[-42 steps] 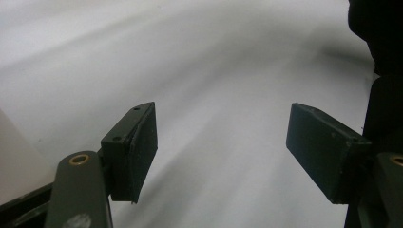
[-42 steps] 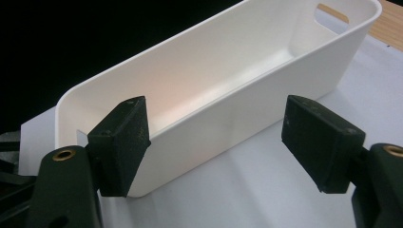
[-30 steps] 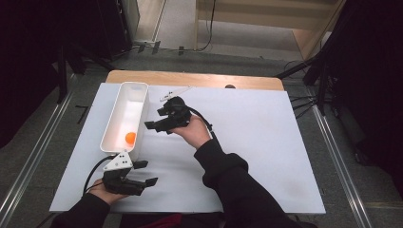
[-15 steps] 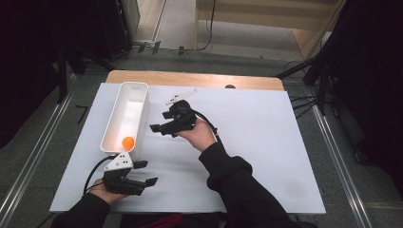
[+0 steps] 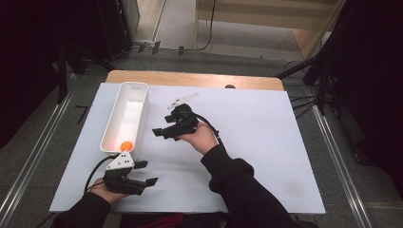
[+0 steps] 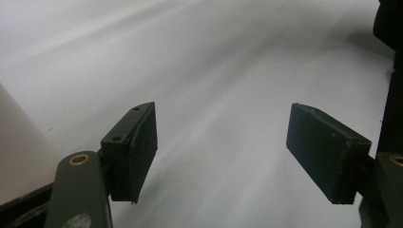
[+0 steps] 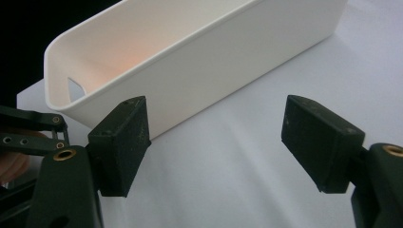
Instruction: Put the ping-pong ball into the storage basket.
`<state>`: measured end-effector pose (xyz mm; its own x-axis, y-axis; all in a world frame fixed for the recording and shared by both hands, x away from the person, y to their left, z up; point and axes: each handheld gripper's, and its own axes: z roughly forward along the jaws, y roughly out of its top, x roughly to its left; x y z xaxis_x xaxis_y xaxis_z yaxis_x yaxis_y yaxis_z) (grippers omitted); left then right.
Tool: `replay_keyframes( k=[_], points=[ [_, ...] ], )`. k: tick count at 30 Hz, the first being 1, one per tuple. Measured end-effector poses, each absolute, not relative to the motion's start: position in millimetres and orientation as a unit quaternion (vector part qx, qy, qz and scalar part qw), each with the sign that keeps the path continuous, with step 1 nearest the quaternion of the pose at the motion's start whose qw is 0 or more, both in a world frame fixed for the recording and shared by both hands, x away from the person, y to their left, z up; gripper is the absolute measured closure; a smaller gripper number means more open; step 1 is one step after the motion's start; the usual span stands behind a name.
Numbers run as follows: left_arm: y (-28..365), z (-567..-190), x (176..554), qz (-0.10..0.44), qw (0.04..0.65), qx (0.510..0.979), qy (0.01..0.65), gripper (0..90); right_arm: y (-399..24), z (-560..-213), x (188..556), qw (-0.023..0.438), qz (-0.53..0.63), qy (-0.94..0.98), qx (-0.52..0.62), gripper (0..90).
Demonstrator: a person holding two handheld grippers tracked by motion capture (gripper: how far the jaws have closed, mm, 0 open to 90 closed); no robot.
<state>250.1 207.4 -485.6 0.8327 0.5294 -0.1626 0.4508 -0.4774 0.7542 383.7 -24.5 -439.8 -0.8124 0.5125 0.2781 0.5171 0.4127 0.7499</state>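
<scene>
Your table (image 5: pixel 266 156) is mostly bare; the white bin (image 5: pixel 124 116) sits at its left w/ the orange ball (image 5: pixel 126 146) in its near end. Risk: swing the right gripper (image 5: pixel 160 133) leftward and you'd prob. knock the bin wall. It's held level, jaws wide, empty. Left gripper (image 5: pixel 145 173) rests near the table's front edge, also wide, empty.

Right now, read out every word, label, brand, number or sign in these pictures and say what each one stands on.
None: no readable text in any view.
Long white plastic bin: plain walls, no label.
Small orange ball in the bin: no marking that can be made out.
White sheet covering the table: blank.
Black left tongs and black right tongs: bare pads, no brand.
Small white object beyond the right tongs: too small to tell.
</scene>
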Motion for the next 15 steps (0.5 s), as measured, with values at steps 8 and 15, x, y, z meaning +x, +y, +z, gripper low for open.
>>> replay_keyframes(
  k=[8,15],
  points=[
    [208.4,-486.3,249.5,0.048,0.425,0.857,0.286,26.4,-32.3,-443.5,380.1,0.000,-0.445,-0.841,-0.308,23.4],
    [205.8,-486.8,249.7,0.047,0.423,0.858,0.287,26.4,-43.7,-446.2,377.0,-0.005,-0.442,-0.842,-0.310,23.4]
  ],
)
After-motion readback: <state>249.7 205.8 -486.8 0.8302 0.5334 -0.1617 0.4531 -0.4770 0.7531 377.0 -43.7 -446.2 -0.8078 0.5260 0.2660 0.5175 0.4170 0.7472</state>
